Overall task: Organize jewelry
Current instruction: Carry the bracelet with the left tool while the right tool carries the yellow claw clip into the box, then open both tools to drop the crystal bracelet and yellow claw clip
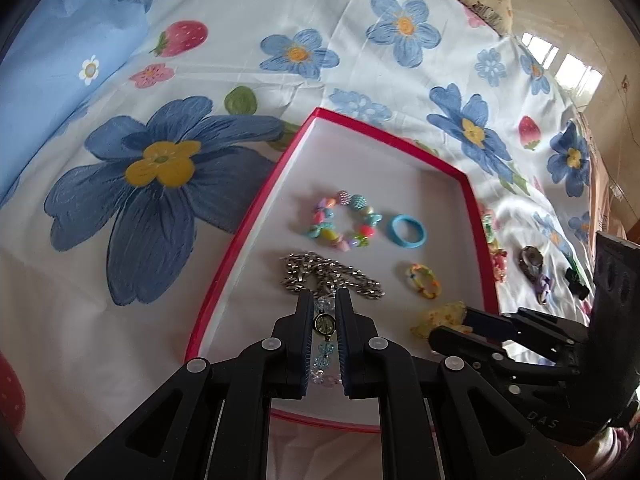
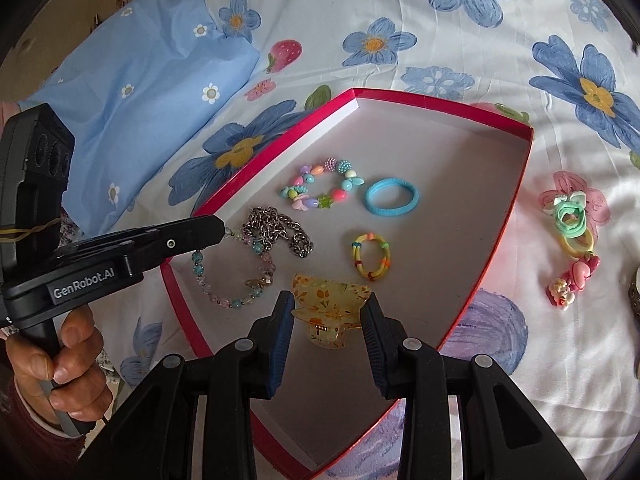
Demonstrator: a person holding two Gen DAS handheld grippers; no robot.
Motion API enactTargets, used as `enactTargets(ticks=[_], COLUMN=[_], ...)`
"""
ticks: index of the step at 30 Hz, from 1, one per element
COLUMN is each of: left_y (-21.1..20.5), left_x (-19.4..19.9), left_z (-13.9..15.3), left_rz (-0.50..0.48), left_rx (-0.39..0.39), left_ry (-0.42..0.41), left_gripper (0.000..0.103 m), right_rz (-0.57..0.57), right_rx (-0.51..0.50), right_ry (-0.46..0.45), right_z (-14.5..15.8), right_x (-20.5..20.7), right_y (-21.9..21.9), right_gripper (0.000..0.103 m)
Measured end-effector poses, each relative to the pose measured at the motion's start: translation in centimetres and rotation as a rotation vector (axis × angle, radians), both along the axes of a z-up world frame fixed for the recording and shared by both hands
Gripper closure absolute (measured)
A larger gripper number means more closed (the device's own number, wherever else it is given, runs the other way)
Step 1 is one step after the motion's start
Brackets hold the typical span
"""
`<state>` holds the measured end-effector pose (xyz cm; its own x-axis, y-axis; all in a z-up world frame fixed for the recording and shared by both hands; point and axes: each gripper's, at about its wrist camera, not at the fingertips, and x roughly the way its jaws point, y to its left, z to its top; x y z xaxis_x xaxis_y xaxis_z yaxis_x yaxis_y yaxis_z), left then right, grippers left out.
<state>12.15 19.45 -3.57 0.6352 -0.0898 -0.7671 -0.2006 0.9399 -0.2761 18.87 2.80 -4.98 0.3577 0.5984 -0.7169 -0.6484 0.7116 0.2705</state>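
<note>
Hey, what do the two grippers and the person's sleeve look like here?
Both are black plastic. The right gripper has blue ribbed pads and pale round rivets. The left gripper reads "GenRobot.AI" in white, with yellow rubber bands round its body. The sleeve is dark red.

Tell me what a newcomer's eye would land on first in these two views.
First, the red-rimmed box lying on the blue-flowered bedsheet, with a pastel bead bracelet, a blue hair band and a silver chain inside. Next, the two tools over its near end: the right hand-held gripper clamps a yellow hair claw, and the left hand-held gripper pinches a crystal bead bracelet.
</note>
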Motion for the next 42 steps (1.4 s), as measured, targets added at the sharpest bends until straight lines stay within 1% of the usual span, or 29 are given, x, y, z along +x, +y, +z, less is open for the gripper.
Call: enactTargets(ticks=[9, 17, 19, 20, 23, 25, 27, 28, 29, 30, 31, 32, 33, 36, 39, 42], left_y=[0.8, 0.8, 0.8, 0.8, 0.8, 0.7, 0.7, 0.6, 0.5, 0.6, 0.5, 0.4, 0.3, 0.0, -0.7, -1.8], left_x=[0.8, 0.9, 0.9, 0.9, 0.8, 0.8, 0.8, 0.7, 0.6, 0.6, 0.4, 0.3, 0.1, -0.4, -1.0, -1.5], left_z=[-1.8, -2.1, -2.0, -2.0, -1.8, -1.7, -1.6, -1.4, -1.3, -1.2, -0.9, -0.8, -0.5, 0.2, 1.0, 1.7], left_rz=[0.045, 0.061, 0.067, 0.069, 0.077, 0.076, 0.077, 0.078, 0.079, 0.078, 0.080, 0.082, 0.083, 0.075, 0.067, 0.051], left_rx=[0.001, 0.007, 0.008, 0.007, 0.019, 0.014, 0.019, 0.025, 0.027, 0.029, 0.032, 0.032, 0.027, 0.025, 0.050, 0.065], left_ry=[0.047, 0.062, 0.063, 0.064, 0.061, 0.063, 0.063, 0.062, 0.060, 0.058, 0.053, 0.050, 0.043, 0.031, 0.017, 0.005], left_gripper=[0.093, 0.092, 0.088, 0.084, 0.081, 0.079, 0.072, 0.070, 0.066, 0.060, 0.056, 0.049, 0.045, 0.040, 0.033, 0.029], right_rz=[0.026, 0.027, 0.028, 0.028, 0.023, 0.019, 0.017, 0.015, 0.013, 0.009, 0.005, -0.002, -0.008, -0.023, -0.044, -0.079], right_rx=[-0.060, -0.055, -0.050, -0.047, -0.042, -0.035, -0.030, -0.028, -0.022, -0.015, -0.008, 0.002, 0.012, 0.041, 0.067, 0.090], right_ry=[-0.013, 0.003, 0.006, 0.009, 0.008, 0.011, 0.010, 0.010, 0.010, 0.009, 0.007, 0.003, 0.000, -0.009, -0.016, -0.024], right_z=[-0.1, -0.3, -0.3, -0.3, -0.1, -0.1, 0.1, 0.2, 0.3, 0.4, 0.5, 0.7, 0.9, 1.5, 2.1, 2.5], right_x=[0.0, 0.1, 0.0, 0.1, 0.0, 0.0, -0.2, -0.2, -0.2, -0.2, -0.3, -0.4, -0.4, -0.7, -1.2, -1.8], right_y=[1.0, 0.9, 0.9, 0.9, 0.8, 0.6, 0.4, 0.4, 0.2, 0.0, -0.1, -0.4, -0.7, -1.7, -3.3, -5.3], right_gripper=[0.068, 0.065, 0.065, 0.065, 0.065, 0.062, 0.060, 0.057, 0.055, 0.051, 0.049, 0.048, 0.047, 0.047, 0.047, 0.045])
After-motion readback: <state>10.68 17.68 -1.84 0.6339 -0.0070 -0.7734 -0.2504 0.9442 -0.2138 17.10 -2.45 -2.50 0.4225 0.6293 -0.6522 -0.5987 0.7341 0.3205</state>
